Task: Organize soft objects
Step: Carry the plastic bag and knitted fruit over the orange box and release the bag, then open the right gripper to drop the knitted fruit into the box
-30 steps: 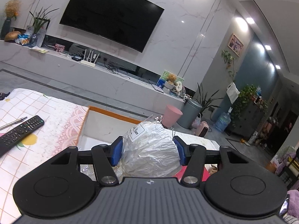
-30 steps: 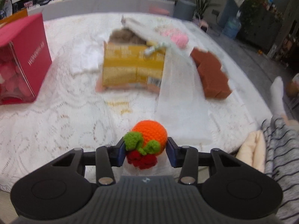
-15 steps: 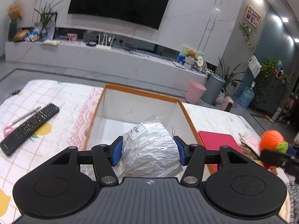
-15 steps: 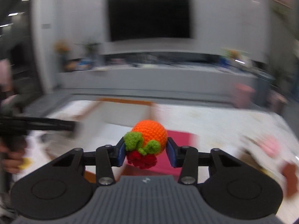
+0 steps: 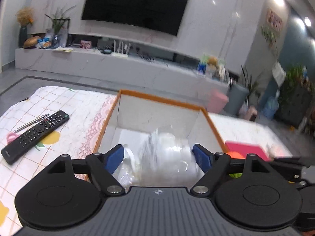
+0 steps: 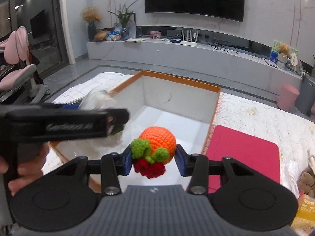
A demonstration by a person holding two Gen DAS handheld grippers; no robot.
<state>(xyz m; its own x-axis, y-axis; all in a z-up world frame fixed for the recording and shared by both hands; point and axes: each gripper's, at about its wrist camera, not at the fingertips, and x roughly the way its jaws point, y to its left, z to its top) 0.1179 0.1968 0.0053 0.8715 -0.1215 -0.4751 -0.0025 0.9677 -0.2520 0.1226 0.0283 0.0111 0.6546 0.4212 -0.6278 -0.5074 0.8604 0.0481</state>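
Left of the orange-rimmed box (image 5: 161,100), on the checked cloth (image 5: 78,106), lie a black remote control (image 5: 35,135) and a pen (image 5: 32,122), touching along one side.

My left gripper (image 5: 157,158) points down into the near end of the box. Its jaws are opening and stand wide. The clear plastic bag (image 5: 167,157) sits between the blue pads (image 5: 113,158), blurred, and I cannot tell whether it still touches either pad. In the right wrist view my left hand (image 6: 21,169) grips the handle at the left frame edge, and the gripper body reaches across the box's left wall.

The box is white inside. It holds the plastic bag at its near end; the far half of its floor is bare.

My right gripper (image 6: 153,158) is tilted downward above the near right part of the box. It is clamped on a crocheted orange ball (image 6: 157,144) with green leaves and a red tuft beneath; both blue pads press its sides. The ball hangs over the box interior, not resting on the floor.

Right of the box, touching its right wall, lies a flat pink lid (image 6: 244,153) on the white lace cloth (image 6: 265,122). Further right, at the frame edge, a brown plush toy (image 6: 308,181) shows in part.
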